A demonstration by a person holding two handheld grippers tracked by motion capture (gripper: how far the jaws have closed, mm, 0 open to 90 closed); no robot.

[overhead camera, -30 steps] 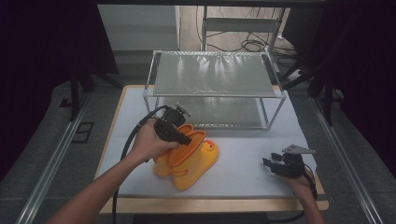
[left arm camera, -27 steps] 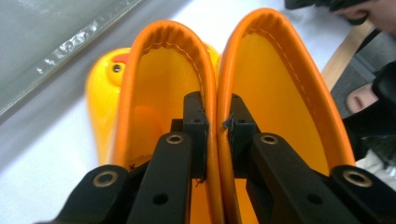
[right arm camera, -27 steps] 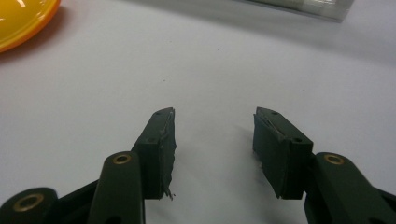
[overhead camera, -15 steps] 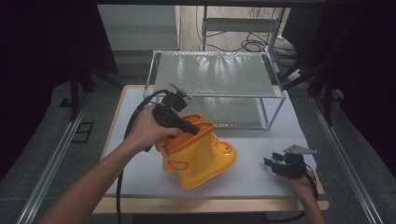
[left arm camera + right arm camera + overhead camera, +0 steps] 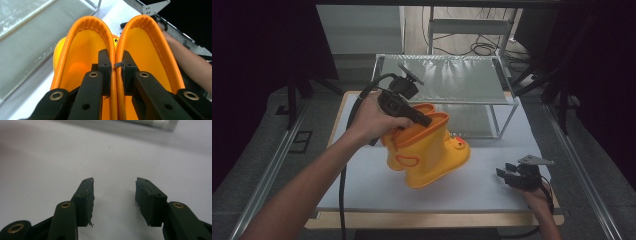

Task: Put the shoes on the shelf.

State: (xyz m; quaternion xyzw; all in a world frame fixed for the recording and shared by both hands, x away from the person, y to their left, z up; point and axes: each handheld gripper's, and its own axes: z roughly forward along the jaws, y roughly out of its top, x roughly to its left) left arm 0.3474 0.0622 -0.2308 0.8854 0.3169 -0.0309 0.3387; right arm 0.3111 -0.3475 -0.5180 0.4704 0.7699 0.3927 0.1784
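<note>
— What have you got in the left tool [image 5: 424, 120]?

— A pair of yellow rain boots [image 5: 427, 152]. My left tool is clamped tight on the two orange cuffs [image 5: 115, 45] where they press together, one jaw inside each boot opening. In the left gripper view the inner walls are squeezed flat between the pads.

— Where do the boots sit?

— Near the middle of the white bench [image 5: 362, 185], just in front of the wire shelf rack [image 5: 447, 80]. They look tilted, heels down or barely lifted; I can't tell whether the soles touch the bench.

— And the right tool [image 5: 508, 175]?

— Wide open, holding nothing, low over the bench at the near right corner, well apart from the boots.

— Which way do the boots point?

— Toes go to my right and a little away, toward the rack's front leg. The shafts lean back toward my left hand [image 5: 372, 117], so the long axis from cuff to sole runs slanted, upper left down to lower right.

— What could go wrong?

— I judge the grip is thin: only two soft cuff edges are pinched, and the weight hangs below and off to one side. One cuff could slide out and that boot would drop. A swing could also knock the toes into the rack leg. I'd keep the lift slow and level.
</note>
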